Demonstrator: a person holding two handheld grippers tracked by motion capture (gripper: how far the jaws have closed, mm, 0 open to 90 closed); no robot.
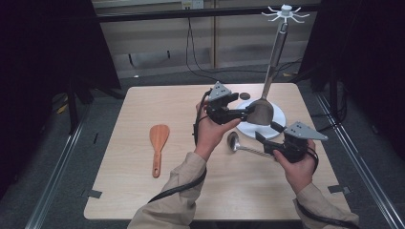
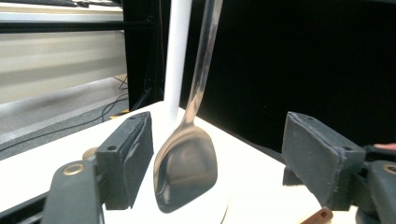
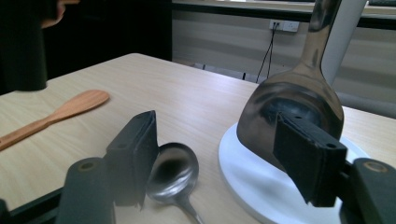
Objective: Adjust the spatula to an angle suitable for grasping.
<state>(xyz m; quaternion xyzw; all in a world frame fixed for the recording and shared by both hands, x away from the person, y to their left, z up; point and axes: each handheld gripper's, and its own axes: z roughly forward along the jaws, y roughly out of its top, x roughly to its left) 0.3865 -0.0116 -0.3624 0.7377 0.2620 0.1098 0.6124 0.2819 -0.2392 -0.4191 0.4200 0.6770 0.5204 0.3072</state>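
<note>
Here, seen from above, a pale wooden table (image 1: 143, 105) with kitchen tools spread across it. At far left, a wooden spatula (image 1: 159, 138) lying flat, handle toward the person, well apart from both hands.

Right of centre, the left gripper (image 1: 246, 112), jaws wide apart and holding nothing, held level so that its pads flank the blade of a steel turner (image 2: 186, 168) without touching it. Turner upright, handle rising along the white post of a hook rack (image 1: 285, 10), blade low over the rack's round white base (image 1: 282, 119). Probably hung there, hence the sideways approach to the blade.

Just in front of the base, a steel ladle (image 1: 233, 141) lying flat on the table. Farthest right, the right gripper (image 1: 268, 131), likewise open and empty, poised low over the ladle's handle and aimed at its bowl, seemingly waiting.
</note>
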